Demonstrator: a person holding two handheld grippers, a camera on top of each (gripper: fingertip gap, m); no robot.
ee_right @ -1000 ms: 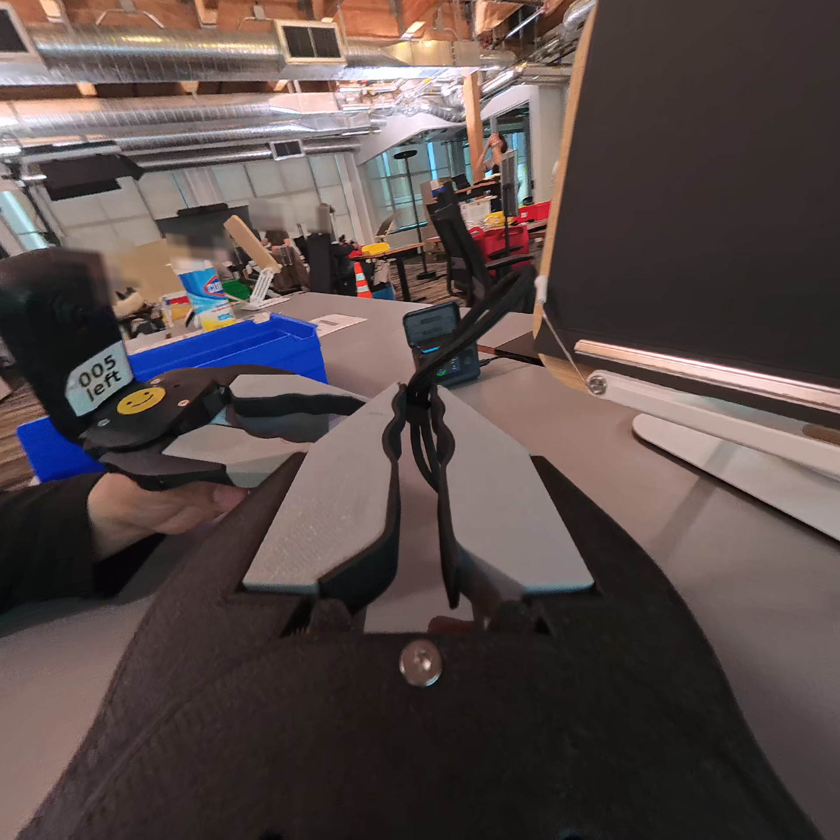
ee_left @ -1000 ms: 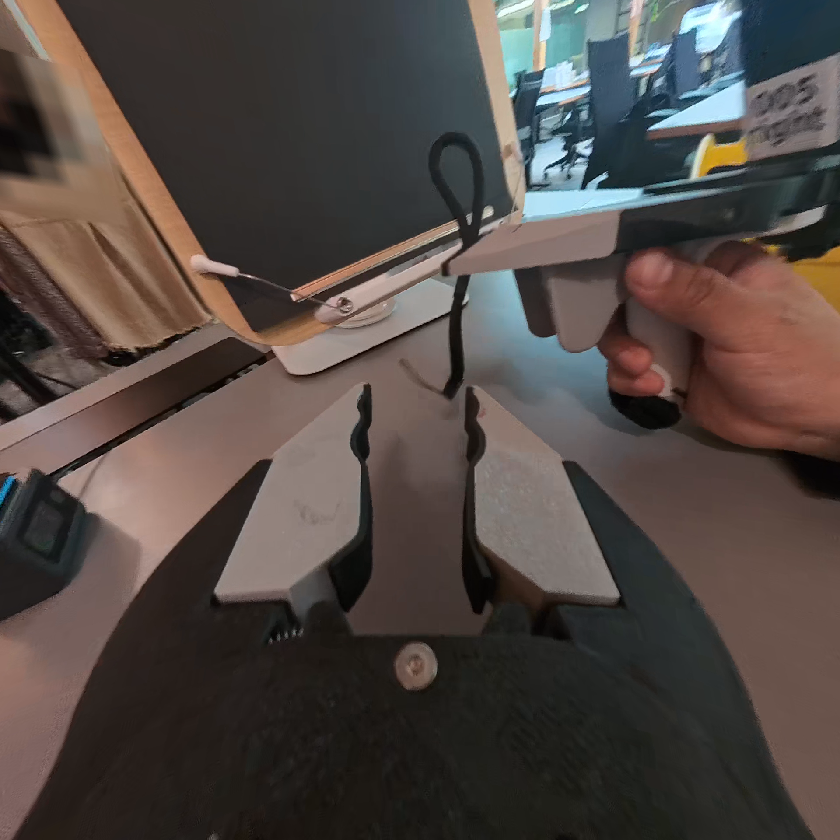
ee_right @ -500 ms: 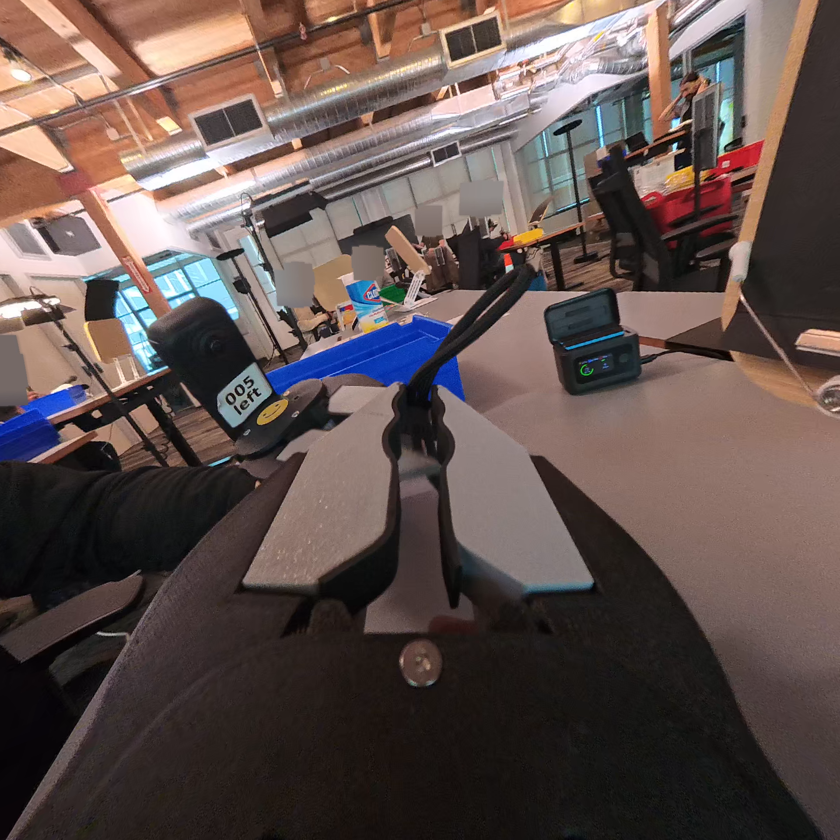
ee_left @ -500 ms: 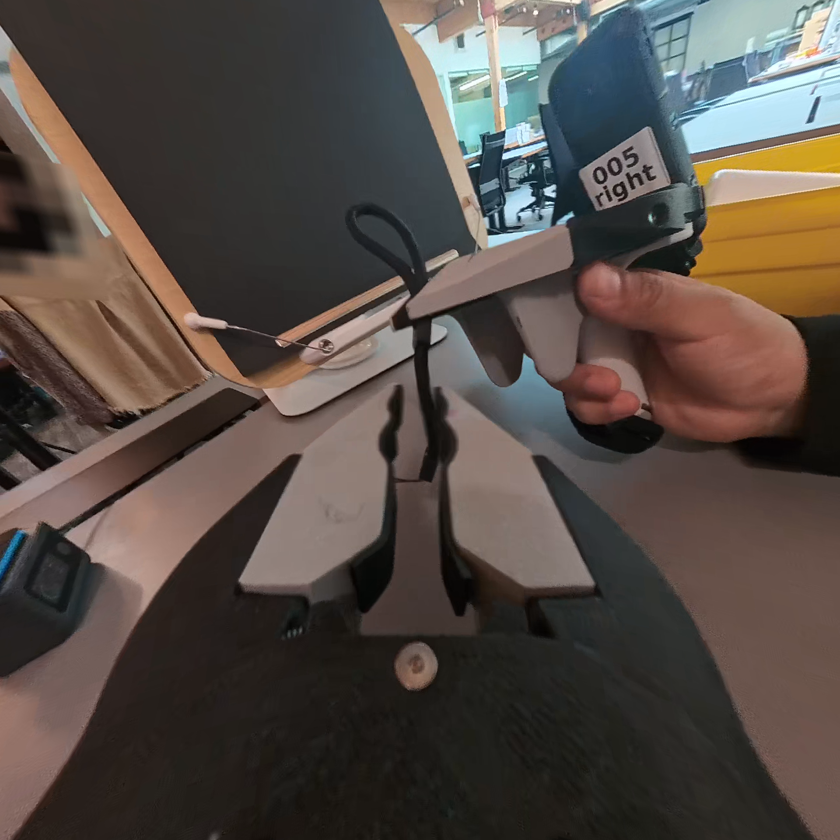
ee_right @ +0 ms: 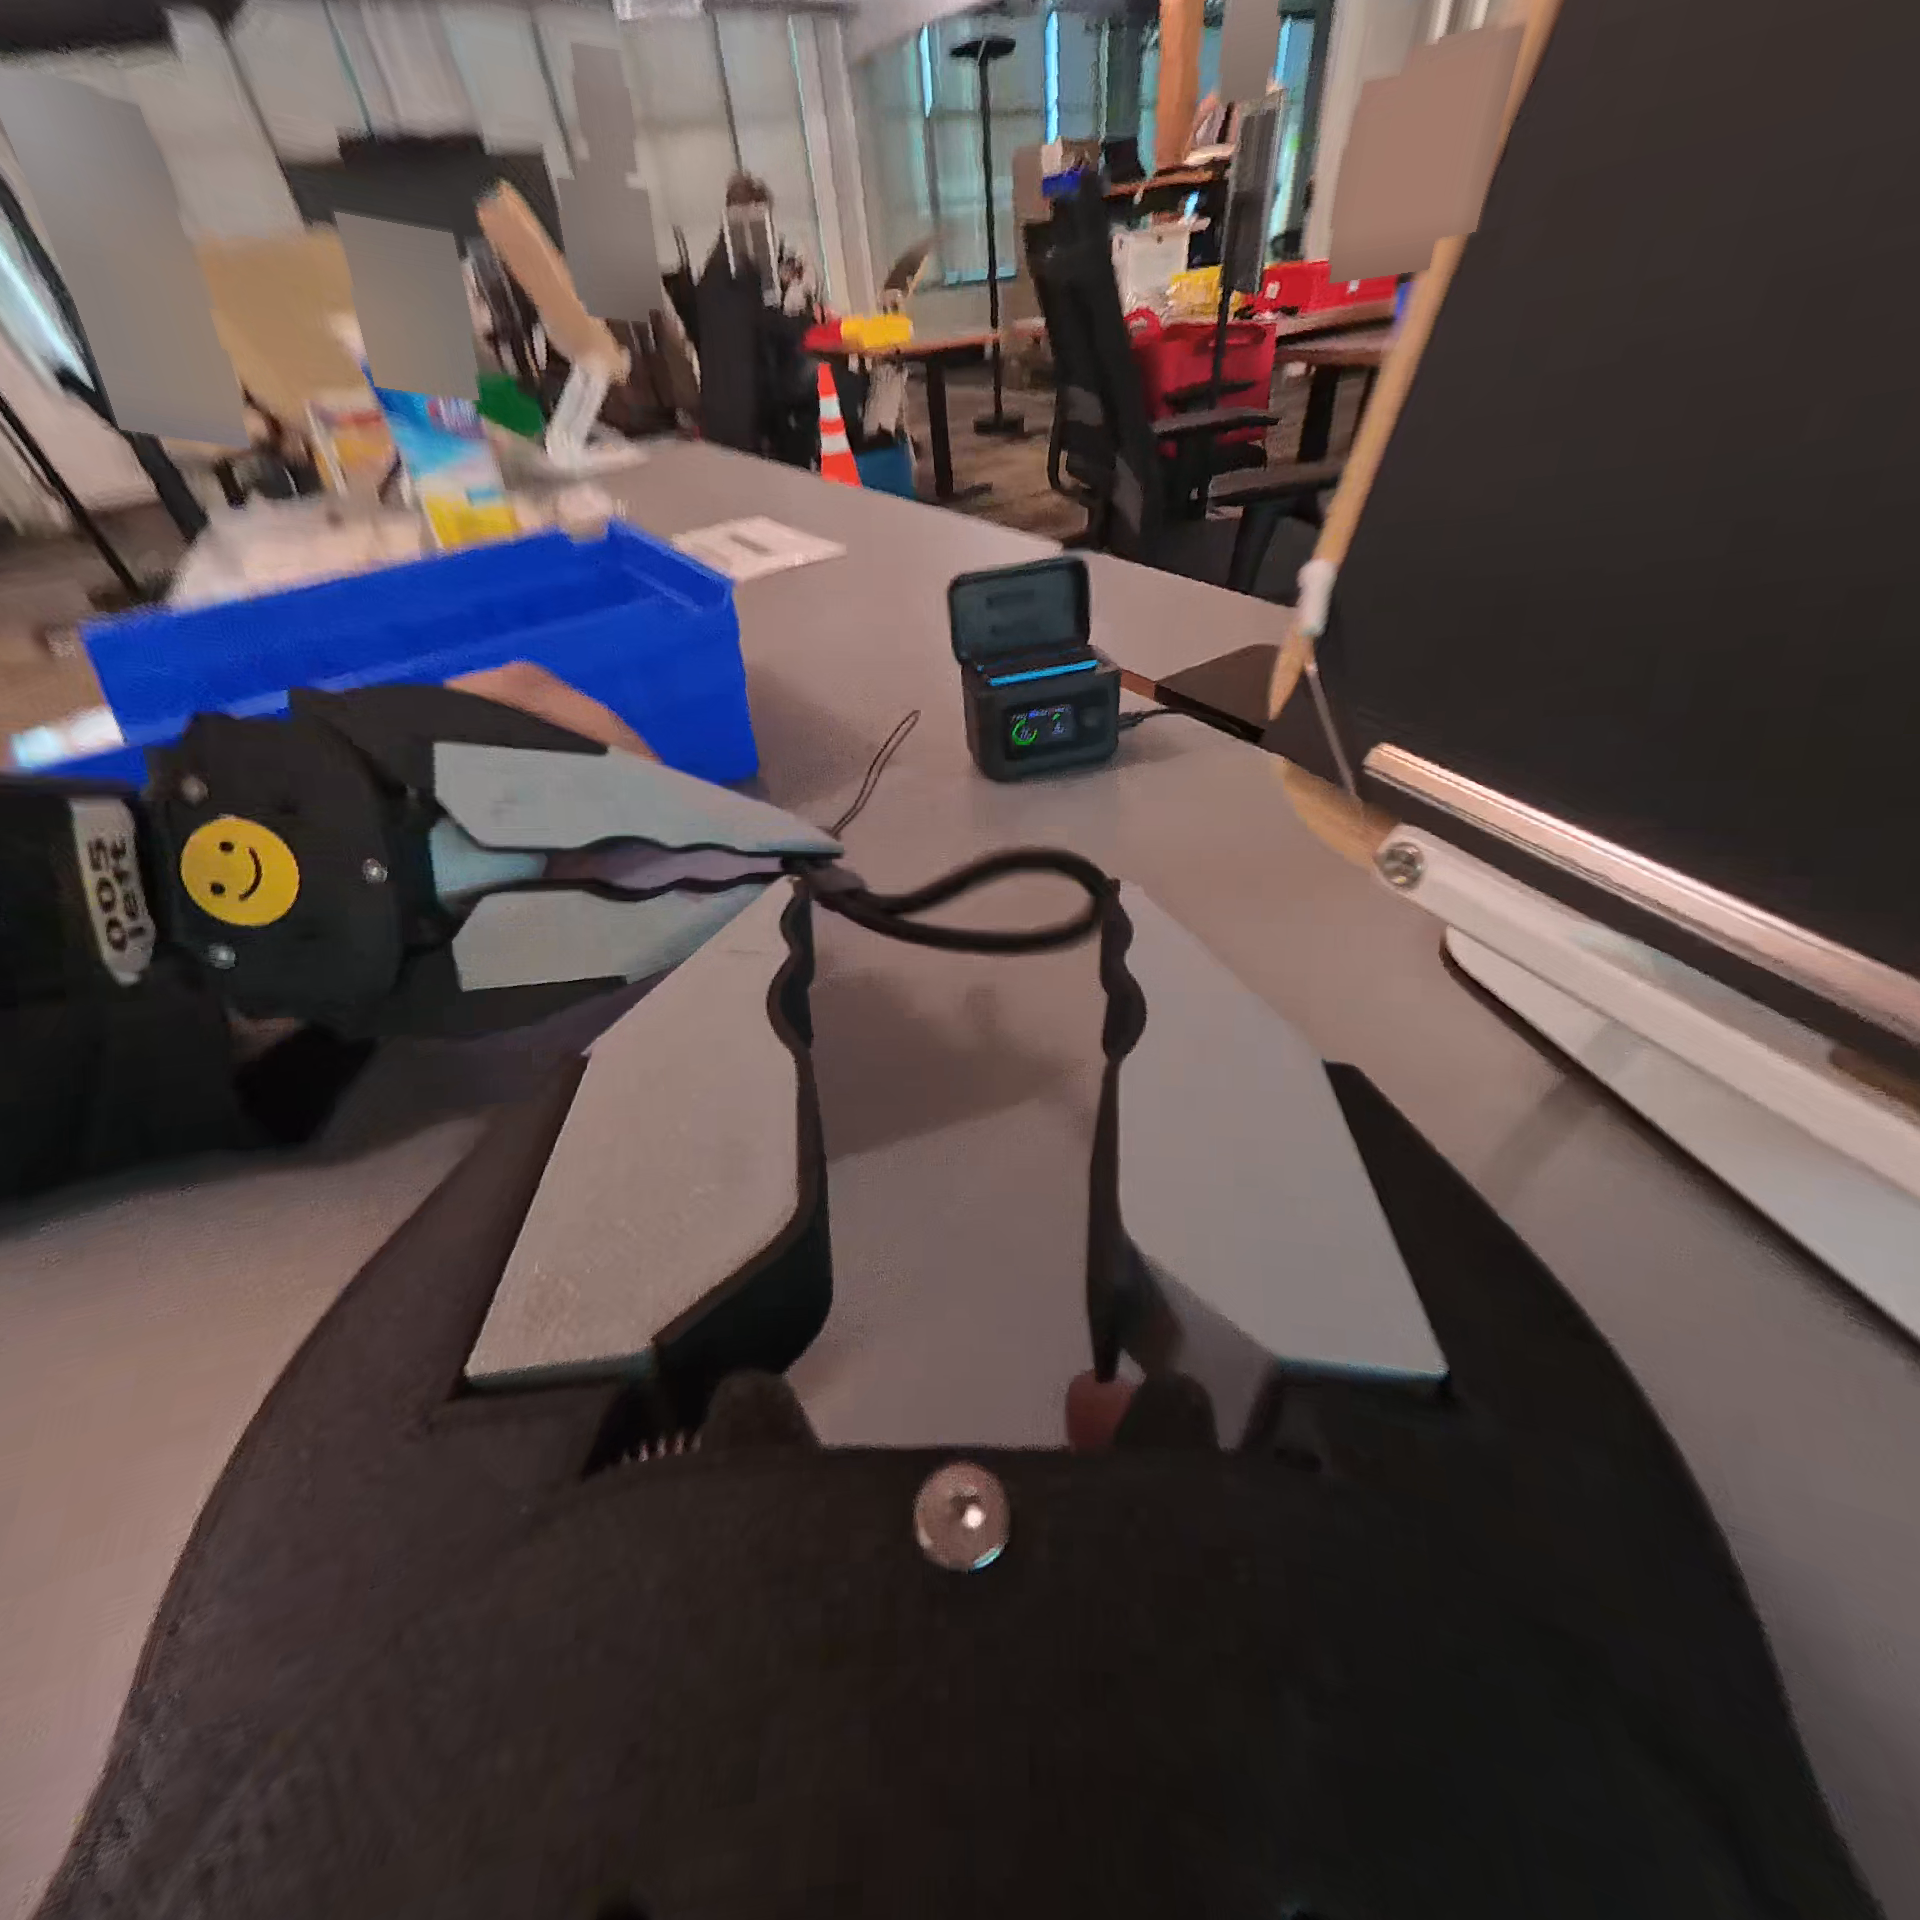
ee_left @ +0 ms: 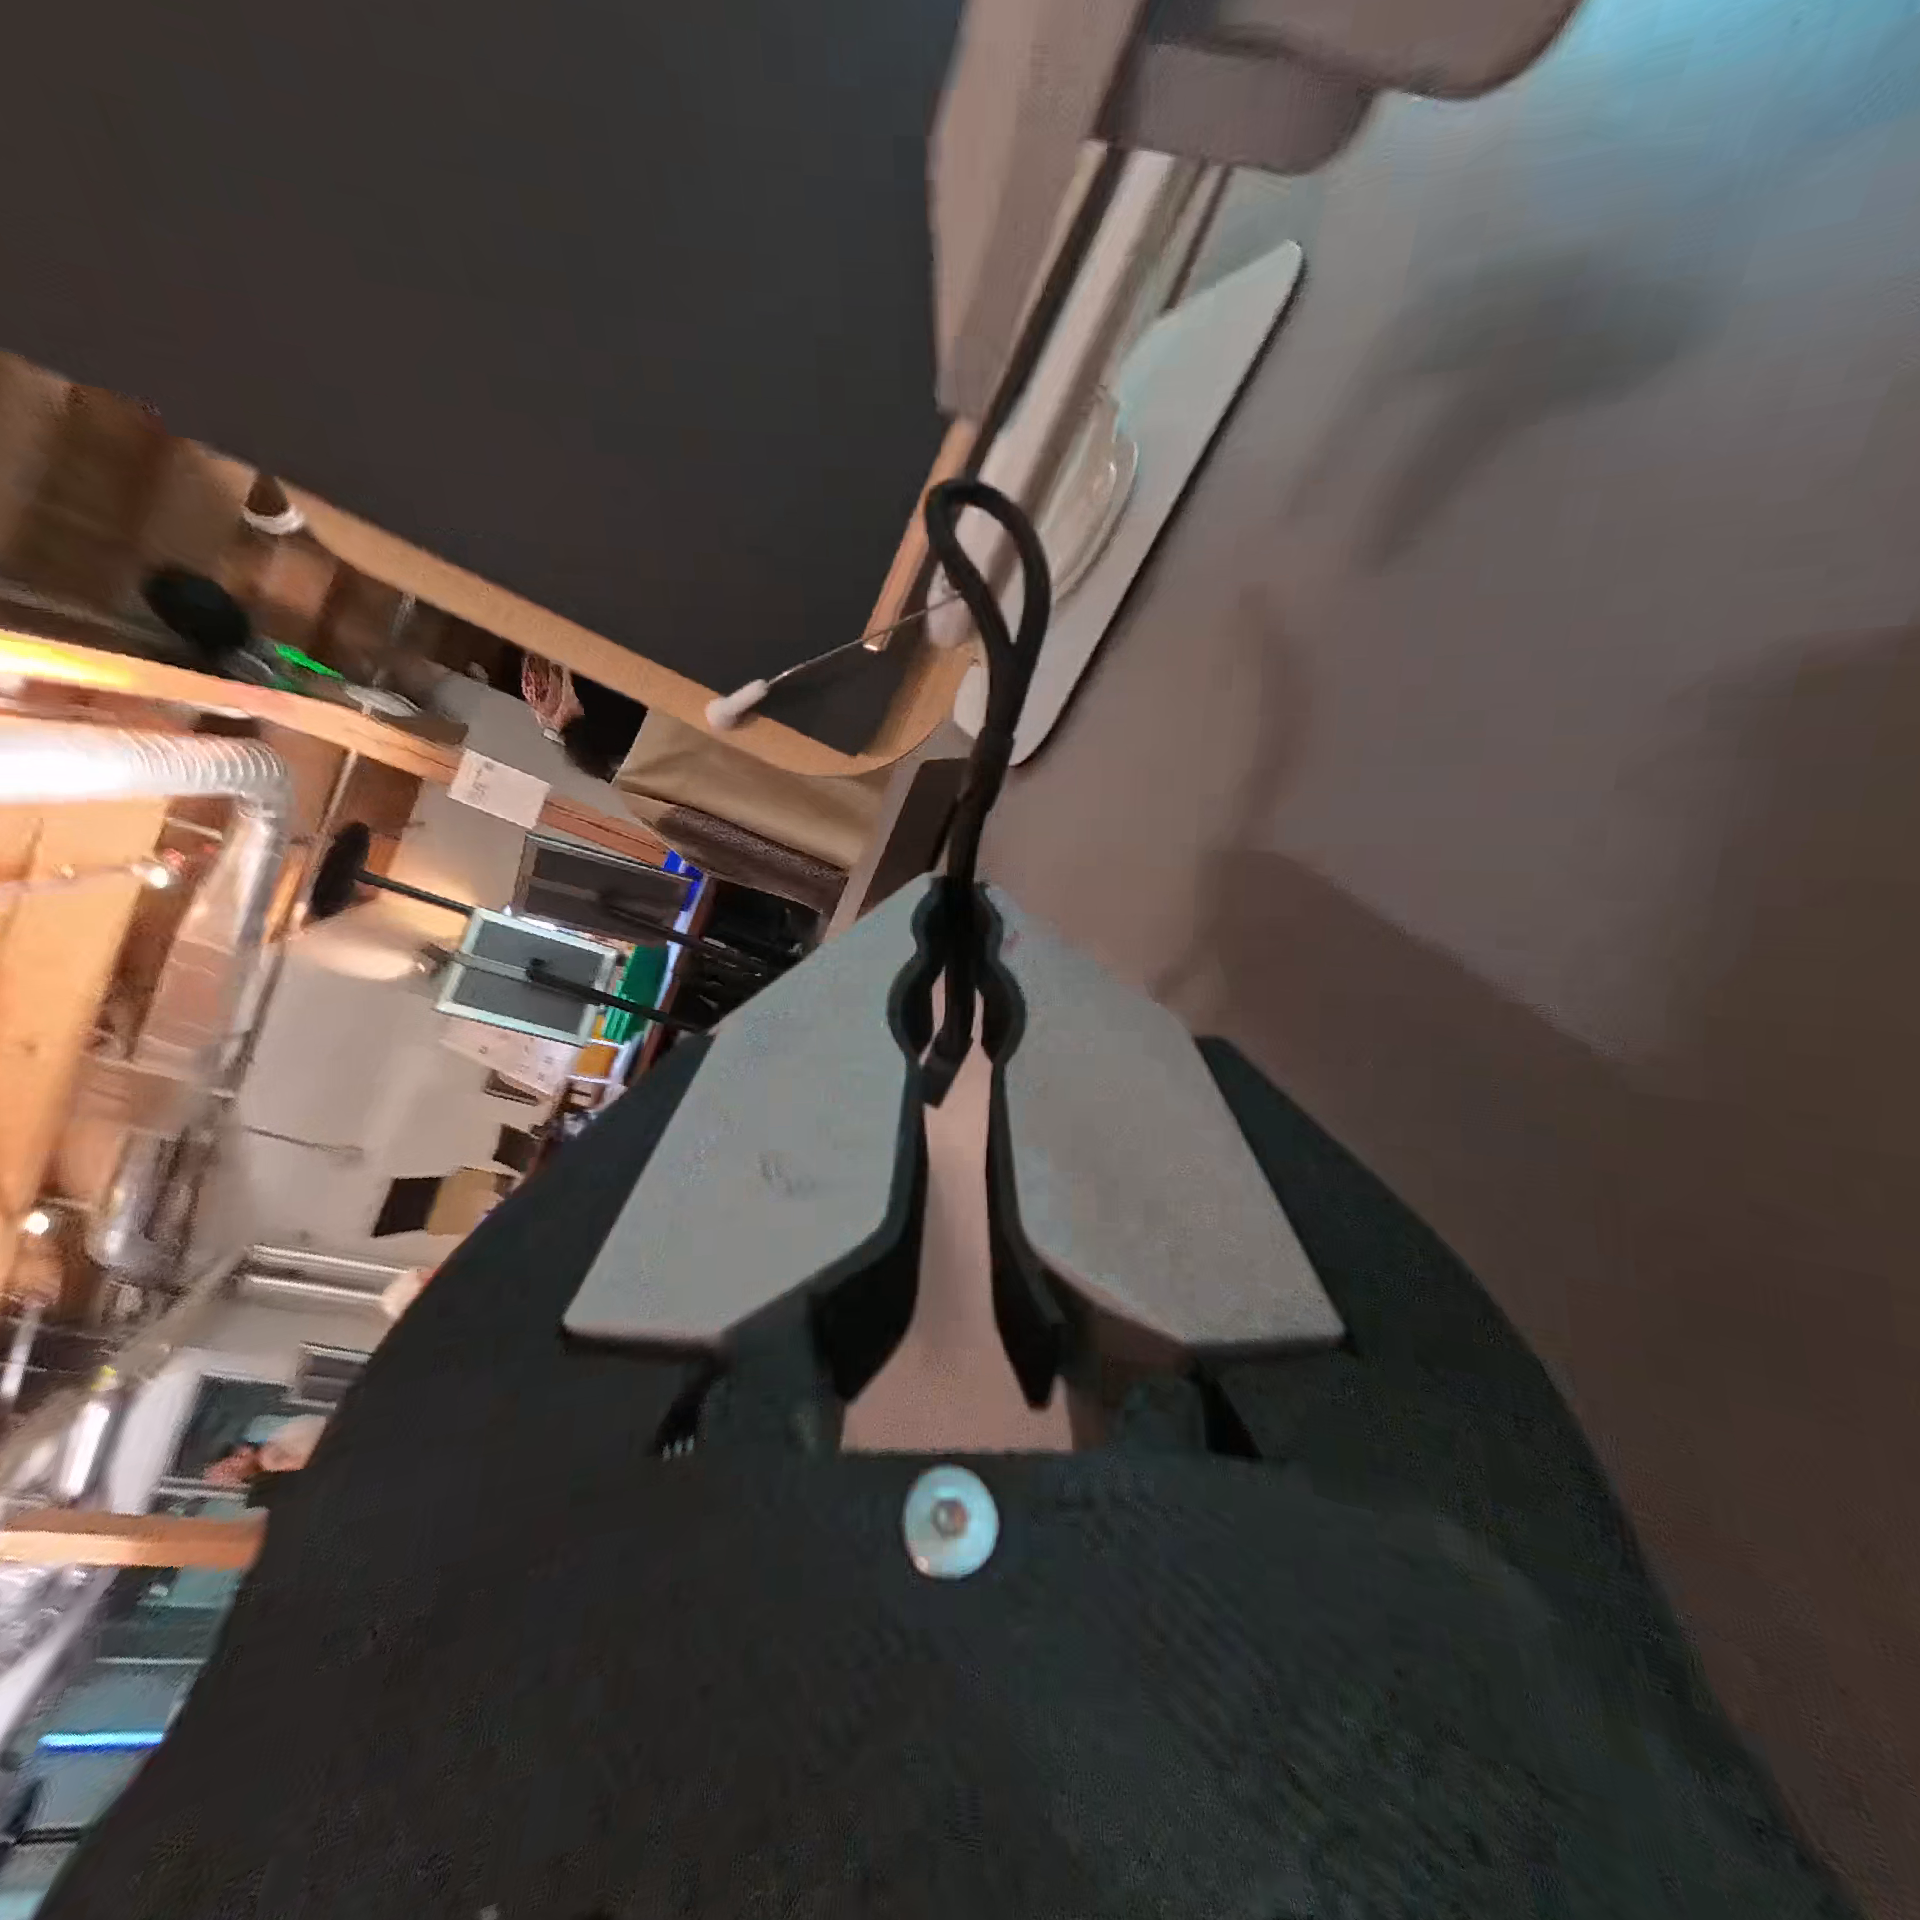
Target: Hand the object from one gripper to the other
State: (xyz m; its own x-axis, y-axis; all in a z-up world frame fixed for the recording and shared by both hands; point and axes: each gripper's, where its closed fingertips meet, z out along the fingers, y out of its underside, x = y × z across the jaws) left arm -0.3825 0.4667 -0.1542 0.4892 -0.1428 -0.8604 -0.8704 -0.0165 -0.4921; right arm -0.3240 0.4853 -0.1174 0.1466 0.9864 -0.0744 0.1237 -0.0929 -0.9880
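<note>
The object is a black cord loop (ee_left: 982, 623). My left gripper (ee_left: 956, 909) is shut on the loop's tail end, and the loop sticks out past its fingertips. This view is rolled to one side. In the right wrist view the left gripper (ee_right: 816, 868) comes in from the left, turned on its side, pinching the cord loop (ee_right: 987, 941) at its tips. The loop hangs across the gap between my right gripper's fingertips. My right gripper (ee_right: 956, 920) is open wide and holds nothing.
A dark monitor (ee_right: 1662, 416) with its pale stand base (ee_right: 1662, 1039) stands at the right, close to both grippers. A black charging case (ee_right: 1039, 686) and a blue bin (ee_right: 416, 644) sit on the grey table (ee_right: 312, 1351) behind. Office chairs and desks lie beyond. Left tips to right tips: about 8 centimeters.
My left gripper has shut on the cord and rolled onto its side. My right gripper has opened and let go of the cord.
</note>
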